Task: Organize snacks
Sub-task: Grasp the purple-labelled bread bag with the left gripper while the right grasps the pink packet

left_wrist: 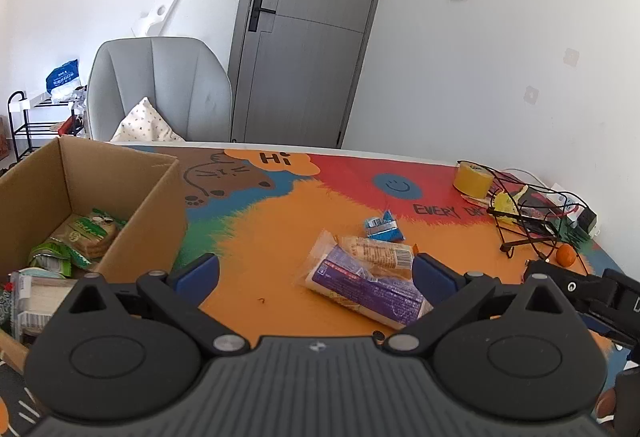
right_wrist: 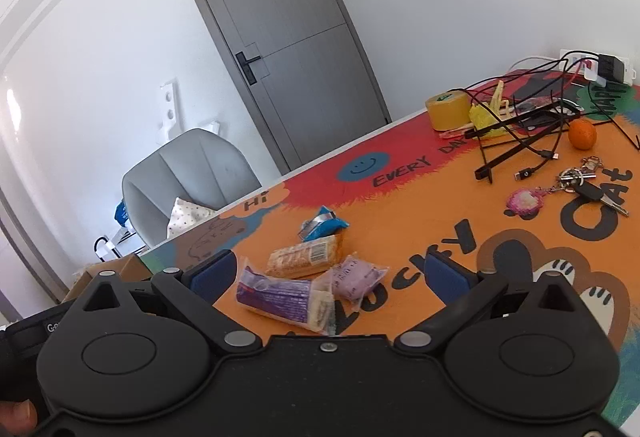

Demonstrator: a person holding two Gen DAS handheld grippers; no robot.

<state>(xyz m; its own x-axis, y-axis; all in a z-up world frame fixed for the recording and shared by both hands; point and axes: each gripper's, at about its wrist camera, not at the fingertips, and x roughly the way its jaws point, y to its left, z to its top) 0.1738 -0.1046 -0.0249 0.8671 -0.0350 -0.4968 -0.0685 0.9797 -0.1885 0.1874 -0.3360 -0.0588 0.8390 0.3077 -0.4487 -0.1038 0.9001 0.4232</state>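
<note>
A cardboard box (left_wrist: 132,205) stands at the table's left and holds green snack packs (left_wrist: 80,237). On the mat lie a purple snack bar (left_wrist: 368,289), a tan cracker pack (left_wrist: 378,251) and a small blue packet (left_wrist: 382,227). My left gripper (left_wrist: 316,273) is open and empty above the mat, with the purple bar between its fingers' line. In the right wrist view the purple bar (right_wrist: 280,295), the cracker pack (right_wrist: 306,257), a small purple pouch (right_wrist: 358,275) and the blue packet (right_wrist: 322,223) lie ahead of my open, empty right gripper (right_wrist: 332,277).
A yellow tape roll (right_wrist: 448,109), a tangle of black cables (right_wrist: 520,133), an orange (right_wrist: 582,133), keys with a pink charm (right_wrist: 576,183) and a power strip (right_wrist: 600,65) lie at the table's right. A grey chair (left_wrist: 160,89) stands behind the table.
</note>
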